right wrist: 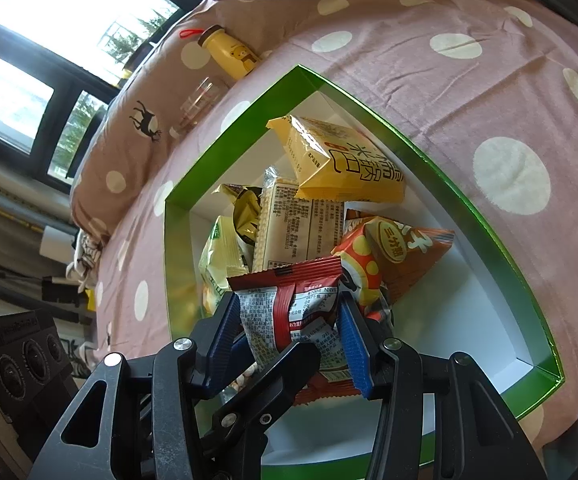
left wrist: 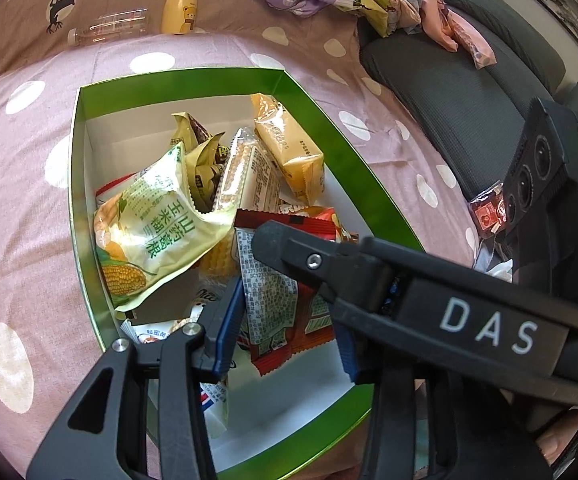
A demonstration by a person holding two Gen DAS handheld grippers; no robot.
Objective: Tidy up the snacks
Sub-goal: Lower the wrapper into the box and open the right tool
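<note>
Left wrist view: my left gripper [left wrist: 285, 344] stands open around the red packet [left wrist: 277, 312], pads apart from it, over the green box [left wrist: 89, 92] on the bed [left wrist: 17, 240]. My right gripper [left wrist: 289, 240] enters from 3 o'clock. A corn packet [left wrist: 149, 232] lies at 10 o'clock, a yellow bottle [left wrist: 179, 4] at 11.

Right wrist view: my right gripper [right wrist: 289, 332] grips the red packet [right wrist: 289, 300] above the box [right wrist: 429, 152]; a yellow packet [right wrist: 337, 160] lies at 12 o'clock.

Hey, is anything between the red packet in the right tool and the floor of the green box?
Partly. The red packet, gripped by the right tool, sits against the orange spotted bag, with the left tool around it too. The green box shows bare white floor just beside them.
</note>
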